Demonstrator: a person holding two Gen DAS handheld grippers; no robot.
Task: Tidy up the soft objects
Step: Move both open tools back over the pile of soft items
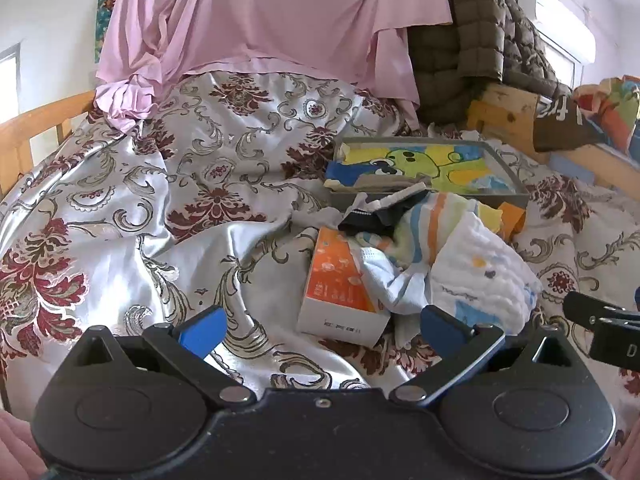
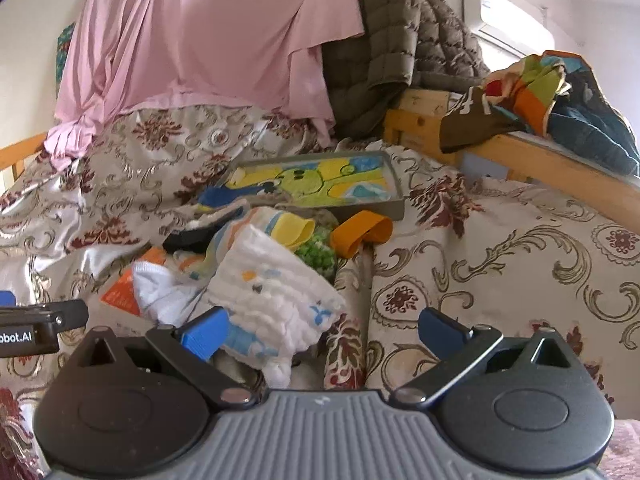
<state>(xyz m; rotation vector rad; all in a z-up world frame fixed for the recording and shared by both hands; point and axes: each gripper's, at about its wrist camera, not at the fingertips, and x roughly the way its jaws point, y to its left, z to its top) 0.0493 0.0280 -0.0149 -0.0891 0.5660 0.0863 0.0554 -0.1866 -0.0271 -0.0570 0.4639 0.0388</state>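
Both grippers hover low over a bed covered by a silvery bedspread (image 1: 132,216) with dark red flowers. The left gripper (image 1: 320,330) fills the bottom of its view, level and pointing forward, its blue fingertips (image 1: 204,330) spread wide with nothing between them; an orange and white box (image 1: 340,284) lies just ahead of the gap, right of centre. The right gripper (image 2: 322,332) sits the same way at the bottom of its view, jaws wide apart and empty, with its left blue fingertip (image 2: 206,332) overlapping the near edge of a white quilted cloth (image 2: 276,292); whether they touch cannot be told. That cloth tops a loose pile of soft things in the middle of the frame: a striped towel (image 1: 432,220), a black sock (image 1: 364,222), a yellow cloth (image 2: 294,228), an orange cloth (image 2: 362,234) and a green knitted piece (image 2: 318,254). Behind the pile, a grey tray (image 2: 396,200) holds a folded yellow and green cartoon cloth (image 2: 308,186). A pink sheet (image 1: 256,20) and an olive quilted jacket (image 2: 384,48) hang across the upper part of both views.
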